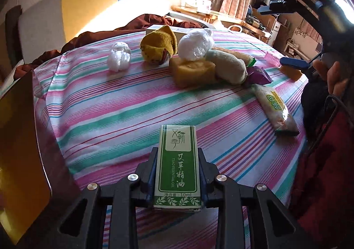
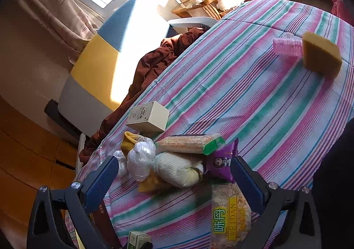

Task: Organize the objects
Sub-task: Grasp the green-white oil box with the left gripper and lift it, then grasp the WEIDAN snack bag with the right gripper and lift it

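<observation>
My left gripper point(image 1: 178, 158) is shut on a green and white essential oil box point(image 1: 177, 167), held above the striped tablecloth point(image 1: 110, 116). The box's corner also shows in the right wrist view point(image 2: 138, 239). My right gripper point(image 2: 172, 180) is open and empty, raised above a pile: a white sock roll point(image 2: 177, 168), a clear plastic bag ball point(image 2: 141, 159), a purple snack packet point(image 2: 222, 160) and a rice cracker pack point(image 2: 190, 144). A Weidan snack bag point(image 2: 230, 215) lies just below it. The right gripper point(image 1: 294, 34) shows at the right edge of the left wrist view.
A yellow sponge point(image 1: 192, 71), a yellow sock point(image 1: 160, 44) and a white bag ball point(image 1: 118, 56) lie on the cloth. A cream box point(image 2: 148, 117) sits near the edge. A pink roller point(image 2: 287, 46) and another sponge point(image 2: 320, 55) lie far off. A brown garment point(image 2: 150, 67) hangs beside the table.
</observation>
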The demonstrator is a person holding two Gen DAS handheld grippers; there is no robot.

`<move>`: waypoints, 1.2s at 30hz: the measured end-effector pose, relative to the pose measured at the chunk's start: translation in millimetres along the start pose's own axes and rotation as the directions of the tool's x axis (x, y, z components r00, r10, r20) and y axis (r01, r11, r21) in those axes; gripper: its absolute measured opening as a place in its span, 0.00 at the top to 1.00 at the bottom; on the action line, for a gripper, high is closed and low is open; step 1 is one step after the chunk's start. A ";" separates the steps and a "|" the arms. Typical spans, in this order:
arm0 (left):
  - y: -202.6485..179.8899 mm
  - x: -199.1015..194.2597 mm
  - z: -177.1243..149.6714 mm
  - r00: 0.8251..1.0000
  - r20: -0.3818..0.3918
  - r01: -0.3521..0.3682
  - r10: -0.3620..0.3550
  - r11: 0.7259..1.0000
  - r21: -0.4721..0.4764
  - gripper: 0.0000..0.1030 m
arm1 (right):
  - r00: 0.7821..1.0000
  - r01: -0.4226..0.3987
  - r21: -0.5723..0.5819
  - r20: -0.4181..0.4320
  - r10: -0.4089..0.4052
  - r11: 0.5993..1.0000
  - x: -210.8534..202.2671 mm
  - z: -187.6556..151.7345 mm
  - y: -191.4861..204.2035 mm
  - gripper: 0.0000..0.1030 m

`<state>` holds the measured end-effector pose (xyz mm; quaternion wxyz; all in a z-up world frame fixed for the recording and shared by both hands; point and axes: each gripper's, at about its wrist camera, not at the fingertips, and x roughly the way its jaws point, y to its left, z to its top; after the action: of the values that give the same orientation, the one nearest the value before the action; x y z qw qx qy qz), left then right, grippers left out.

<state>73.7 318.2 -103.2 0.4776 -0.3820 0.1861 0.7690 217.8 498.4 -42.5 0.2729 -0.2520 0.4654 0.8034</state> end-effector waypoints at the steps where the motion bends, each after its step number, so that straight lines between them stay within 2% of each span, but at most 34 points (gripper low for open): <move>1: -2.0 1.3 -1.1 1.000 0.013 -0.015 0.014 1.000 0.022 0.70 | 1.000 0.018 -0.007 -0.009 -0.018 1.000 2.1 0.0 0.9 0.00; 3: -4.3 5.1 0.1 0.999 0.033 -0.031 0.029 0.999 0.039 0.70 | 0.998 0.040 -0.025 -0.042 -0.041 0.999 8.1 -0.3 3.5 0.00; 6: 0.3 5.9 1.3 0.999 0.044 -0.014 0.012 0.999 0.032 0.70 | 0.992 0.076 -0.046 -0.095 -0.080 0.996 17.7 -2.4 5.8 0.00; 13: 1.6 2.4 -5.6 0.994 0.107 0.004 -0.010 0.998 0.055 0.70 | 0.974 0.192 -0.031 -0.115 -0.195 0.981 17.3 -9.3 2.8 0.01; 15: 3.7 2.5 -5.4 0.994 0.110 0.017 -0.023 0.999 0.048 0.70 | 0.949 0.265 -0.010 -0.177 -0.262 0.964 24.3 -12.9 -3.3 0.01; 17: 6.4 2.0 -5.8 0.993 0.113 0.035 -0.038 0.999 0.036 0.70 | 0.910 0.339 0.017 -0.260 -0.323 0.941 34.8 -17.2 -12.5 0.06; 21: 8.7 2.2 -6.5 0.991 0.118 0.054 -0.056 0.998 0.025 0.70 | 0.858 0.423 -0.032 -0.308 -0.411 0.906 46.4 -21.3 -12.2 0.07; 23: 10.6 1.7 -7.2 0.990 0.120 0.066 -0.068 0.998 0.020 0.70 | 0.832 0.441 -0.060 -0.346 -0.434 0.895 53.7 -25.0 -11.9 0.07; 25: 12.4 1.4 -8.1 0.989 0.121 0.079 -0.080 0.997 0.011 0.70 | 0.814 0.428 -0.093 -0.392 -0.428 0.899 61.4 -31.3 -9.3 0.12; 27: 12.8 1.2 -8.4 0.989 0.123 0.084 -0.084 0.996 0.008 0.70 | 0.786 0.417 -0.179 -0.422 -0.452 0.891 68.9 -41.6 1.5 0.14; 28: 12.7 0.9 -8.8 0.989 0.123 0.085 -0.085 0.996 0.007 0.70 | 0.781 0.399 -0.237 -0.417 -0.464 0.886 71.5 -47.8 11.0 0.25; 29: 12.8 0.6 -9.1 0.989 0.123 0.086 -0.086 0.996 0.006 0.70 | 0.791 0.370 -0.295 -0.397 -0.465 0.881 72.4 -54.2 22.5 0.48; 30: 12.9 0.4 -9.2 0.988 0.123 0.088 -0.088 0.996 0.006 0.70 | 0.805 0.330 -0.345 -0.383 -0.453 0.879 73.2 -61.5 33.8 0.57; 31: 13.0 0.2 -9.4 0.988 0.124 0.089 -0.089 0.996 0.006 0.70 | 0.812 0.283 -0.373 -0.397 -0.428 0.883 76.2 -70.3 42.0 0.56; 32: 13.4 -0.2 -9.8 0.988 0.125 0.090 -0.090 0.996 0.005 0.70 | 0.808 0.260 -0.416 -0.400 -0.432 0.871 79.9 -80.1 50.1 0.56; 34: 13.1 -0.3 -9.8 0.988 0.124 0.089 -0.089 0.996 0.006 0.70 | 0.803 0.279 -0.523 -0.334 -0.494 0.806 83.7 -97.8 64.7 0.56; 36: 13.5 -0.3 -9.6 0.988 0.124 0.090 -0.090 0.996 0.005 0.70 | 0.812 0.289 -0.549 -0.295 -0.504 0.785 82.5 -104.4 68.2 0.56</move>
<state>65.8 305.4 -110.2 0.5225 -0.3415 0.1384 0.7689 128.0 394.2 -101.2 0.2602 -0.5749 0.2342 0.7396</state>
